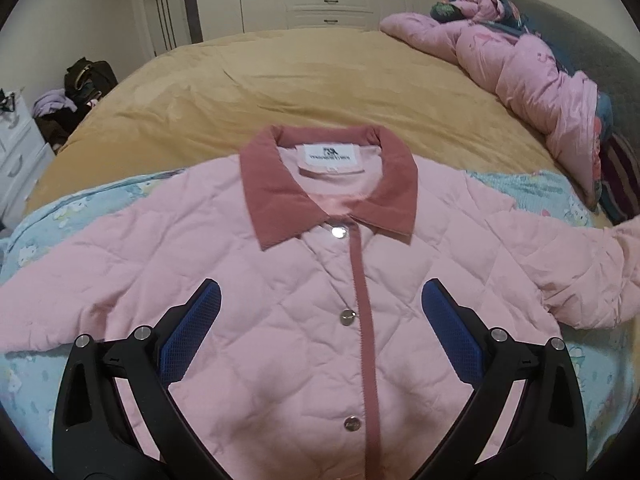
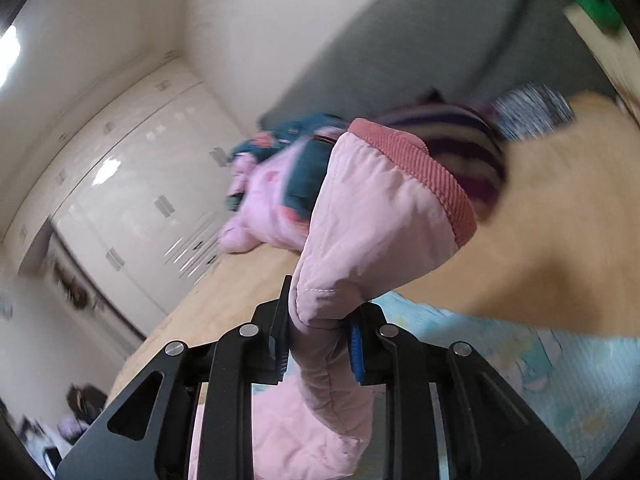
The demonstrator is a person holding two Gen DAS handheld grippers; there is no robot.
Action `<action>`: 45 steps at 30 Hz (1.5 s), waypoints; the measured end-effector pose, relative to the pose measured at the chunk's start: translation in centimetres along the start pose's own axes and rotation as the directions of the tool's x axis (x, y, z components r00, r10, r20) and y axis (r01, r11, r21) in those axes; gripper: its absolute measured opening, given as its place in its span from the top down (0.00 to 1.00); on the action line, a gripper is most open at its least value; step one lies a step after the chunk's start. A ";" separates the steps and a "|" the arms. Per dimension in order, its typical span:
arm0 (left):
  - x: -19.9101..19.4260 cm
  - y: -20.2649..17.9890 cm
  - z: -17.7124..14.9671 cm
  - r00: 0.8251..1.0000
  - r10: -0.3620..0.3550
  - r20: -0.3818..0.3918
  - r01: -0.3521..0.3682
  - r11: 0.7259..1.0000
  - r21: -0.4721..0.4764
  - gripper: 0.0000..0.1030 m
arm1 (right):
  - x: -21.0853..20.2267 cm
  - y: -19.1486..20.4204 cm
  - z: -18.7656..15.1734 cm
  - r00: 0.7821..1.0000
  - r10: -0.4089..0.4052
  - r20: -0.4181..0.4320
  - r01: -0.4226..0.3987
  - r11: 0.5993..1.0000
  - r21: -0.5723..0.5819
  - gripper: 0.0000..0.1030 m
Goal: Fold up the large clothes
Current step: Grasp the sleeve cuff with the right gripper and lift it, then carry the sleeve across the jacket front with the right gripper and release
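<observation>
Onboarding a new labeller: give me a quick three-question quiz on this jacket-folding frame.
1. True or false: the left tool is clamped on the jacket.
2. What does the right tool grip? A) collar B) sleeve C) hem
3. What colour is the jacket's collar?

Key: 1 false, it hangs open above the jacket front. 2 B, the sleeve near its ribbed cuff. 3 dusty rose, darker than the pale pink body.
</observation>
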State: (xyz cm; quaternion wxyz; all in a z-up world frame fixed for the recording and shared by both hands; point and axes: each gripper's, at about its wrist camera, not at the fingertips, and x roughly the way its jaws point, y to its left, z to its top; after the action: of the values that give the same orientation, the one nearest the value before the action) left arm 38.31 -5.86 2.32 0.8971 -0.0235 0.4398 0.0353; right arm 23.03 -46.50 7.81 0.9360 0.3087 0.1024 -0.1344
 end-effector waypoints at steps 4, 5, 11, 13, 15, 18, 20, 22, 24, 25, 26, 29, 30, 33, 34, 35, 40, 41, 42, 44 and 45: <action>-1.4 1.5 0.3 1.000 -0.022 0.020 0.023 0.999 -0.031 0.08 | -0.5 6.7 1.8 0.998 0.065 0.000 -0.065 0.990 -0.122 0.79; -1.8 1.9 0.4 0.999 -0.028 0.026 0.029 0.999 -0.038 0.08 | -0.7 8.3 2.0 0.997 0.081 0.000 -0.080 0.986 -0.149 0.79; -4.1 3.6 0.8 0.998 -0.044 0.054 0.045 0.999 -0.030 0.08 | -1.8 17.2 1.7 0.987 0.161 -0.020 -0.159 0.938 -0.307 0.79; -4.7 4.4 0.9 0.997 -0.053 0.061 0.055 0.998 -0.034 0.08 | -1.9 19.5 1.3 0.983 0.180 -0.035 -0.181 0.921 -0.345 0.79; -5.4 5.2 1.0 0.996 -0.058 0.072 0.061 0.997 -0.040 0.08 | -2.0 22.0 0.4 0.979 0.198 -0.054 -0.204 0.902 -0.381 0.79; -6.3 6.5 1.1 0.994 -0.062 0.086 0.066 0.997 -0.049 0.08 | -2.4 24.8 -1.2 0.971 0.225 -0.081 -0.238 0.878 -0.416 0.79; -6.8 7.5 1.1 0.994 -0.065 0.093 0.070 0.996 -0.058 0.08 | -2.4 26.5 -2.2 0.965 0.241 -0.100 -0.260 0.863 -0.434 0.79; -7.2 8.3 1.0 0.993 -0.063 0.101 0.070 0.996 -0.063 0.08 | -2.6 27.9 -3.3 0.961 0.252 -0.117 -0.277 0.851 -0.446 0.79; -7.6 9.1 1.0 0.992 -0.056 0.110 0.064 0.996 -0.068 0.08 | -2.5 29.5 -4.5 0.955 0.262 -0.136 -0.295 0.840 -0.455 0.79; -7.8 9.6 0.9 0.992 -0.057 0.113 0.065 0.995 -0.073 0.08 | -2.5 30.2 -5.2 0.952 0.266 -0.148 -0.305 0.835 -0.458 0.79; -7.9 10.0 0.9 0.992 -0.058 0.115 0.067 0.995 -0.077 0.08 | -2.7 30.2 -5.7 0.950 0.269 -0.157 -0.311 0.832 -0.459 0.79; -8.2 11.0 0.8 0.991 -0.048 0.121 0.059 0.995 -0.084 0.08 | -2.6 31.3 -7.3 0.943 0.278 -0.183 -0.332 0.822 -0.464 0.79; -8.3 11.3 0.7 0.992 -0.044 0.121 0.055 0.995 -0.088 0.08 | -2.6 31.7 -7.9 0.940 0.281 -0.192 -0.340 0.817 -0.466 0.79; -8.3 12.4 0.6 0.992 -0.040 0.123 0.053 0.994 -0.100 0.08 | -2.7 33.1 -9.6 0.932 0.289 -0.218 -0.360 0.803 -0.475 0.79; -8.3 12.7 0.6 0.992 -0.037 0.124 0.051 0.993 -0.105 0.08 | -2.6 33.6 -10.3 0.929 0.290 -0.229 -0.367 0.797 -0.480 0.79; -8.3 13.0 0.5 0.991 -0.037 0.126 0.051 0.993 -0.107 0.08 | -2.6 33.9 -10.8 0.926 0.293 -0.239 -0.375 0.792 -0.482 0.79; -7.8 14.3 0.1 0.992 -0.033 0.120 0.047 0.991 -0.123 0.08 | -2.1 35.4 -14.1 0.909 0.307 -0.281 -0.411 0.770 -0.489 0.79; -7.7 14.5 0.0 0.993 -0.027 0.119 0.042 0.991 -0.124 0.08 | -1.9 35.6 -15.0 0.905 0.307 -0.294 -0.418 0.767 -0.487 0.79; -7.6 14.7 0.0 0.993 -0.023 0.118 0.038 0.992 -0.124 0.08 | -1.8 35.8 -15.6 0.902 0.307 -0.302 -0.423 0.766 -0.485 0.79; -7.3 15.2 -0.2 0.993 -0.021 0.114 0.036 0.991 -0.131 0.08 | -1.4 36.2 -17.1 0.896 0.303 -0.324 -0.432 0.762 -0.483 0.79; -7.2 15.4 -0.3 0.993 -0.022 0.113 0.037 0.990 -0.134 0.08 | -1.2 36.4 -17.9 0.892 0.301 -0.336 -0.437 0.759 -0.482 0.79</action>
State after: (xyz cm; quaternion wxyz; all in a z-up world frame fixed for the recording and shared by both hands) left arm 32.43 9.19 7.64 0.9169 -0.0889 0.3855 0.0528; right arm 31.39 -7.29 14.03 0.9729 0.0573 0.1847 0.1269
